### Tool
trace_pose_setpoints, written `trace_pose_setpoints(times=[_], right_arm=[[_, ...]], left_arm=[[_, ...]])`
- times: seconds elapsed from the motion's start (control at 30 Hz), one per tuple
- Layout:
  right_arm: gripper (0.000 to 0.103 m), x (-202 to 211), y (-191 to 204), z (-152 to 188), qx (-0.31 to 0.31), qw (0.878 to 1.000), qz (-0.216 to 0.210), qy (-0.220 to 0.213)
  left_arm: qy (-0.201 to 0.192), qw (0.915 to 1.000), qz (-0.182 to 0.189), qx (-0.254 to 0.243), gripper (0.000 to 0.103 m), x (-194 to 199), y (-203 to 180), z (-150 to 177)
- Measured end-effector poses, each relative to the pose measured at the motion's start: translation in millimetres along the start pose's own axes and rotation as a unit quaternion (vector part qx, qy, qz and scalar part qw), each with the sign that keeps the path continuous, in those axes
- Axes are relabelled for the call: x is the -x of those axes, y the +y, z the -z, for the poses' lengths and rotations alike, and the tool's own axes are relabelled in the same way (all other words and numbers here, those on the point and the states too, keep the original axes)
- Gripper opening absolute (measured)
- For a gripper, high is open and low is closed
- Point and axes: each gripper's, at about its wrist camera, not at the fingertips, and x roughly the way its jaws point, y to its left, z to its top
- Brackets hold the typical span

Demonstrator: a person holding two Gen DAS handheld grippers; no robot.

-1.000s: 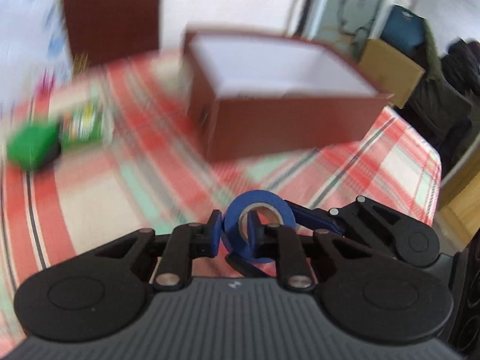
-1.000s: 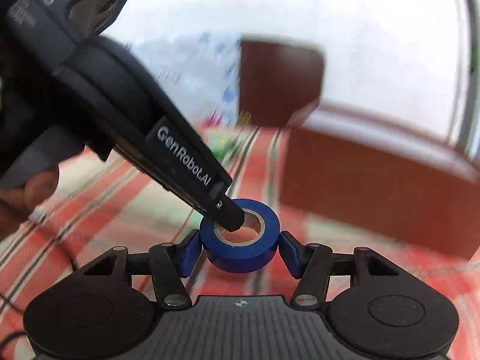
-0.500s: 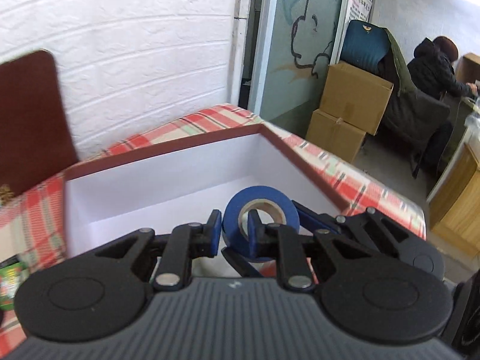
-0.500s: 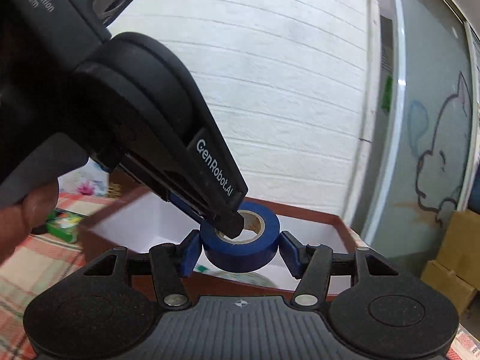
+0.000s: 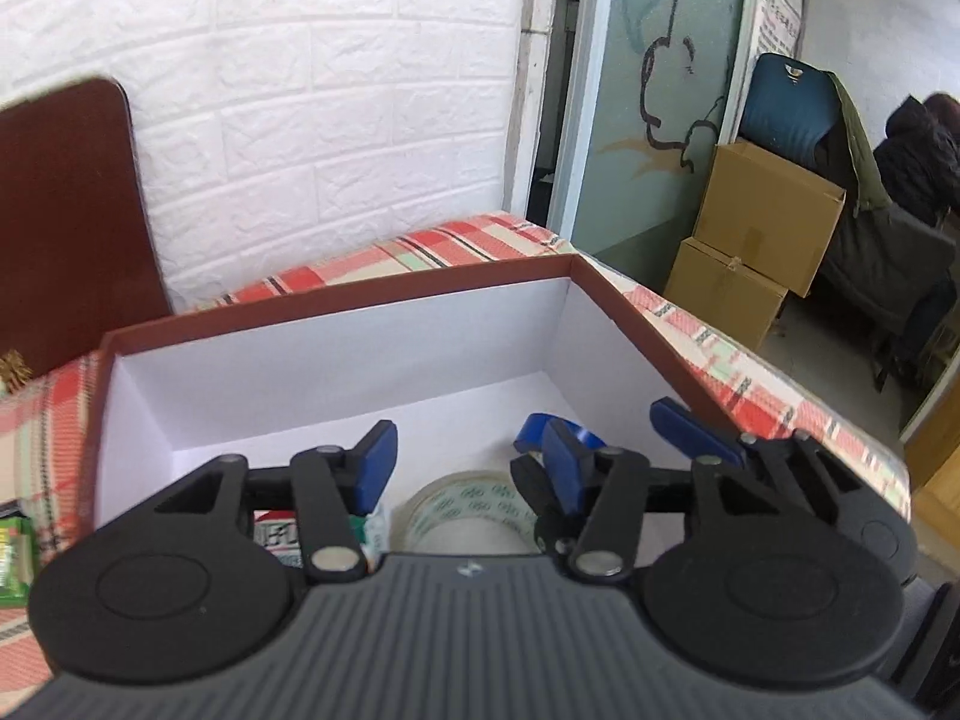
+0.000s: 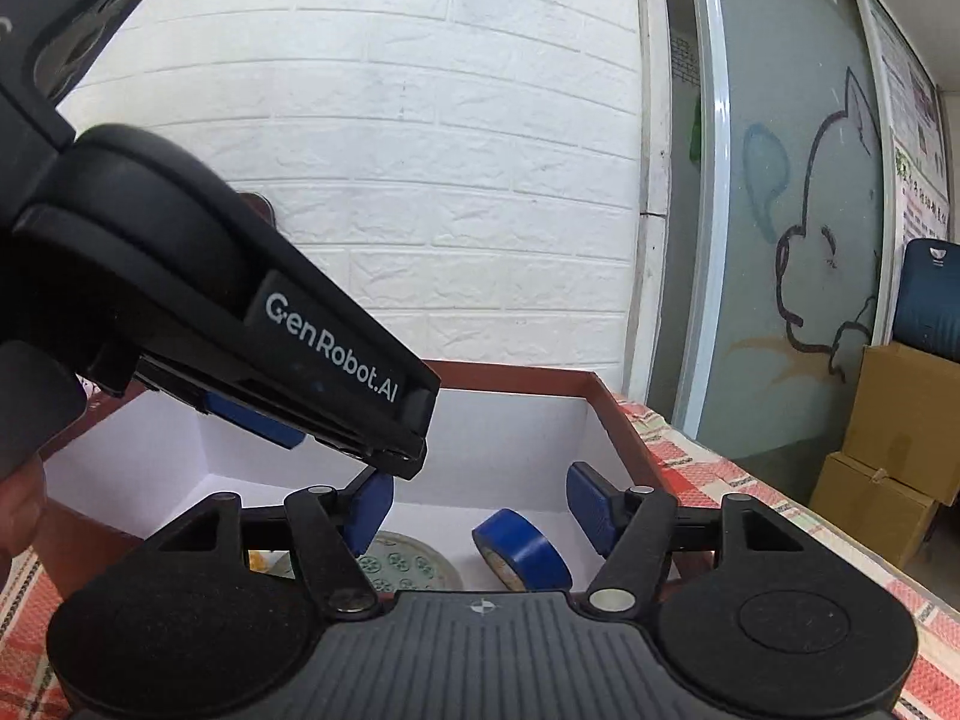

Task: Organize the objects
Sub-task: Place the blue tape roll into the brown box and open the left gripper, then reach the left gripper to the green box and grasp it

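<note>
Hovering over the brown box (image 5: 636, 306), both of my claws are spread wide and hold nothing. My left claw (image 5: 468, 450) hangs above the white inside of the box, and my right claw (image 6: 480, 498) is just beside it, over the same box. The blue tape roll (image 6: 521, 549) lies on the box floor, tipped on its edge, between the blue pads (image 6: 591, 504) of my right claw but not touching them. Next to it lies a clear tape roll (image 5: 462, 510) with little green marks. A small red and green pack (image 5: 282, 537) sits in the box by my left claw. The box stands on a red checked cloth (image 5: 774, 402). Outside the box, at the left, a green packet (image 5: 12, 558) rests on the cloth. Cardboard boxes (image 5: 756, 252) stand far off on the floor.
</note>
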Motion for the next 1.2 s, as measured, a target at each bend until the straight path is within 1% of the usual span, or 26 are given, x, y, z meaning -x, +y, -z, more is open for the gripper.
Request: trace_pose_setpoints(times=[0.13,0.23,0.3,0.37,0.5,0.6,0.67,0.87,1.1,1.2], right_arm=[[0.065,18.9,14.6,2.0,0.007,1.0,-0.002,-0.011],[0.065,36.5,20.8,7.8,0.009,1.0,-0.009,-0.016],[0.067,45.6,28.6,8.0,0.007,1.0,-0.015,-0.017],[0.071,55.6,34.8,9.4,0.004,1.0,-0.02,-0.018],[0.072,72.2,52.7,16.1,0.001,0.999,-0.037,-0.004],[0.072,81.7,71.2,24.2,0.007,0.999,-0.051,0.016],[0.072,82.5,78.9,29.5,0.006,0.997,-0.062,0.034],[0.072,87.4,109.2,42.1,0.01,0.992,-0.092,0.089],[0.073,90.6,139.8,47.1,0.029,0.985,-0.125,0.112],[0.073,82.7,149.2,49.5,0.044,0.982,-0.136,0.122]], left_arm=[[-0.01,0.9997,-0.019,-0.012,0.057,21.8,-1.0,11.2],[-0.012,0.9996,-0.027,-0.003,0.059,38.9,5.0,19.2],[-0.013,0.9994,-0.032,0.005,0.062,49.8,10.2,25.3],[-0.013,0.999,-0.041,0.009,0.065,59.5,15.0,32.6],[-0.006,0.998,-0.061,0.014,0.065,73.0,27.0,50.1],[-0.001,0.9959,-0.089,0.019,0.065,80.4,38.6,64.5],[0.003,0.9946,-0.099,0.032,0.065,84.9,49.9,73.3],[0.02,0.9878,-0.14,0.065,0.065,95.7,85.1,99.6],[0.033,0.9758,-0.191,0.1,0.065,106.6,126.4,128.9],[0.039,0.9694,-0.216,0.111,0.065,111.3,144.6,142.1]])
